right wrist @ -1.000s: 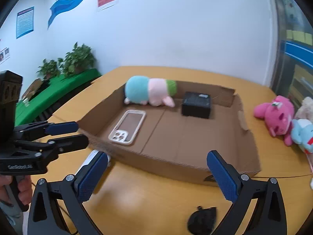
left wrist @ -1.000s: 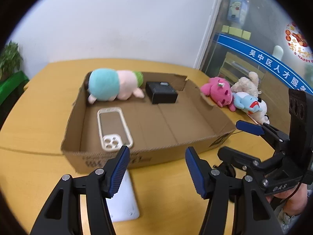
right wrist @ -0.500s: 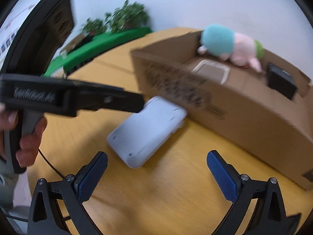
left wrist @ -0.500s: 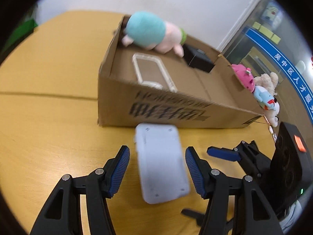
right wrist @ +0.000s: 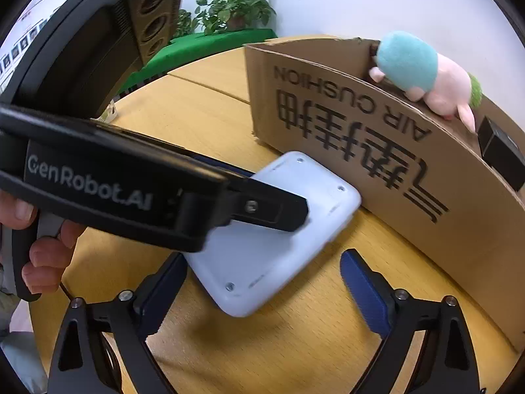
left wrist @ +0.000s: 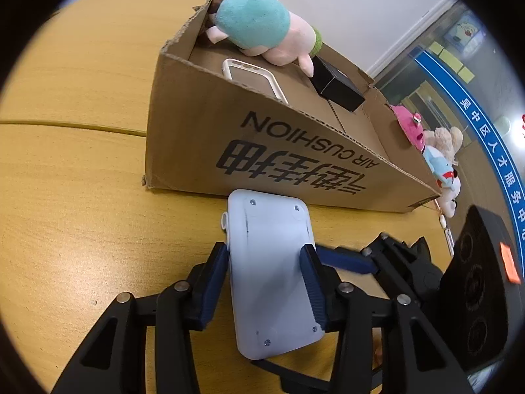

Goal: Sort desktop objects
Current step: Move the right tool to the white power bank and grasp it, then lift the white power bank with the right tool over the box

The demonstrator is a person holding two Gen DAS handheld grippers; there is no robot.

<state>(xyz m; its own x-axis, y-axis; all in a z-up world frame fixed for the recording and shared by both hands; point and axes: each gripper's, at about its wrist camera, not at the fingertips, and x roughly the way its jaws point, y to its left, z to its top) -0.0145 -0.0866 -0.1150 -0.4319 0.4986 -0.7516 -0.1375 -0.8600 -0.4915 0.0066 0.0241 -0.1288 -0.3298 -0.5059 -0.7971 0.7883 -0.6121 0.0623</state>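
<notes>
One white device (left wrist: pixel 272 275) sits pinched by the left gripper (left wrist: pixel 267 272); right gripper (right wrist: pixel 262 282) fingers spread; three items fill one box (left wrist: pixel 295 151).

Lower centre: pale grey flat plastic device (left wrist: pixel 269 272) on yellow wooden table (left wrist: pixel 75 197), before brown cardboard box (left wrist: pixel 279 151).
Upper centre: teal-and-pink plush toy (left wrist: pixel 262 29) in the box.

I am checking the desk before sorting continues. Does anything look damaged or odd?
The cardboard box has torn, ragged top edges, and its printed text reads upside down. The white device lies with its screwed back up, between the left gripper's fingers.
</notes>
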